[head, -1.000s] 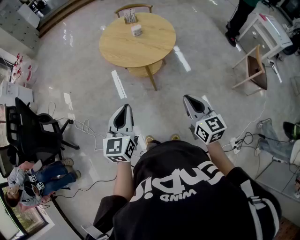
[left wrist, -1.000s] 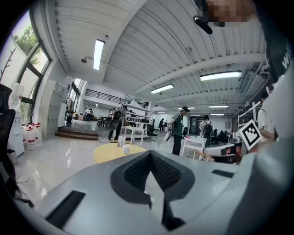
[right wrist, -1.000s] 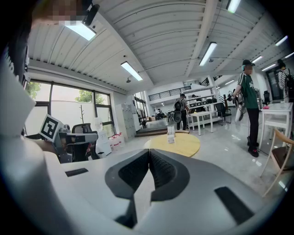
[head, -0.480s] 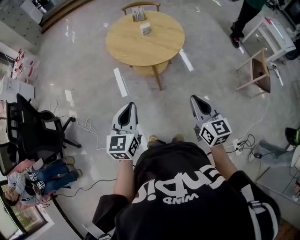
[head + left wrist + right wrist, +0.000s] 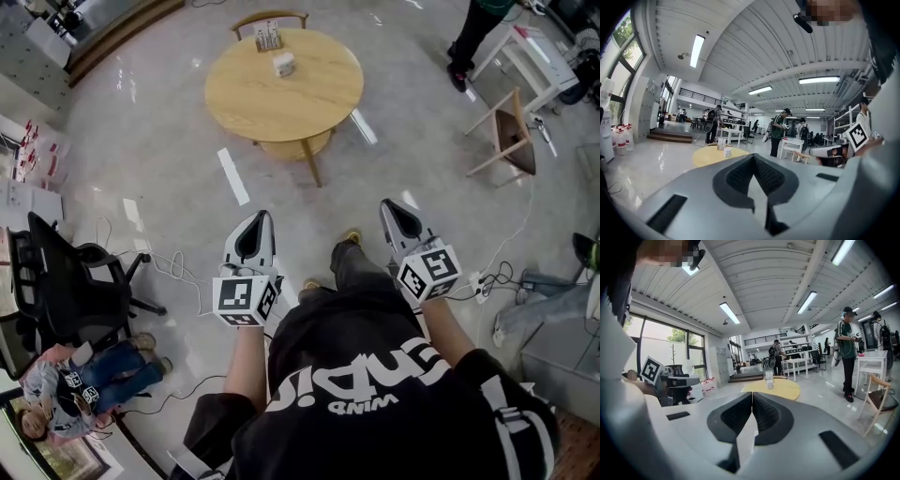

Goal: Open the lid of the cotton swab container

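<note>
Cotton swab container sits on a round wooden counter, well ahead of both claws and far out of reach. It reads as a small white box near the counter's far side. Just beyond it, closer to the edge, stands a taller holder, with a chair behind that. From here the container is too small for its lid, hinge or seam to be made out.

The left claw and the right claw are held side by side in front of the person, both pointing toward the counter. Each gripper view shows the ribbed pads pressed together with nothing between them, so both claws are empty.

Judging by its size and look, the container is probably thin, light plastic: stiff enough to pinch, but smooth, and likely to slide or tip on the polished wood if it is pushed from one side only. A sensible hold would be one claw pinching the body low across two opposite walls to pin it, while the other takes the lid by its front lip. Which side the lid lifts from cannot be told at this distance.
</note>
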Tool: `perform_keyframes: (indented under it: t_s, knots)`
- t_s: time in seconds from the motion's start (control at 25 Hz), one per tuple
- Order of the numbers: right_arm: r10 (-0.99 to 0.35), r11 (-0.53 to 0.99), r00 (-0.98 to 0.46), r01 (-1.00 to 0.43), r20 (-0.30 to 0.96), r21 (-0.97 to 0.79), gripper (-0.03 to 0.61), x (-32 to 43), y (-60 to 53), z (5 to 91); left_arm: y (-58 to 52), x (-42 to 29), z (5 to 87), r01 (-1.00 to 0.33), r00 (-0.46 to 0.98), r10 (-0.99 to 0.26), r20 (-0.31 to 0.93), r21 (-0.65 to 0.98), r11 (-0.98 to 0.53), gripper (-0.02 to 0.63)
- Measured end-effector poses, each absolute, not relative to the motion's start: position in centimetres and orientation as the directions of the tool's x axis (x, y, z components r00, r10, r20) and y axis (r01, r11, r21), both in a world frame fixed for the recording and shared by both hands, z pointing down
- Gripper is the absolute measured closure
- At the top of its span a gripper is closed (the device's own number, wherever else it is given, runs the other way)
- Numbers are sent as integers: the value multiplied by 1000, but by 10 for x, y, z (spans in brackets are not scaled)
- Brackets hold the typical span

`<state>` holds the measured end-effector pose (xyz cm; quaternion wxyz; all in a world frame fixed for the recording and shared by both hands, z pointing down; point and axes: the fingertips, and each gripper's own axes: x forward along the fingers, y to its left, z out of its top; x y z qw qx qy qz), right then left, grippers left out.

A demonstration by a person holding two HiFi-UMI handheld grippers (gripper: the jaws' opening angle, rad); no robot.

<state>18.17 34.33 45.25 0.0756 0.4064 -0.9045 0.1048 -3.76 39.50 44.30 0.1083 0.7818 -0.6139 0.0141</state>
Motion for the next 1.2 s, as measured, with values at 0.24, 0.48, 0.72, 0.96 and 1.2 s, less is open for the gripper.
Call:
perform_keyframes:
  t_s: [0.24, 0.48, 0.72, 0.96, 1.2]
  knots:
    - [-718, 649, -658, -751, 226, -123, 575, 173, 323, 454, 375, -41, 443, -959, 258, -955, 148, 159, -234, 604]
    - [-708, 657, -668, -742, 231, -133, 575, 165, 299, 460, 353, -44, 444, -959, 255, -956, 145, 164, -231, 604]
    - [-697, 665, -678, -733, 233, -143, 575, 155, 269, 460, 325, -54, 440, -962, 245, -957, 153, 159, -221, 604]
    - [-688, 671, -685, -726, 238, -150, 575, 149, 238, 459, 293, -56, 437, -960, 250, -956, 154, 165, -224, 604]
    - [-683, 673, -690, -722, 240, -160, 575, 143, 204, 458, 258, -61, 436, -960, 251, -954, 162, 166, -224, 605]
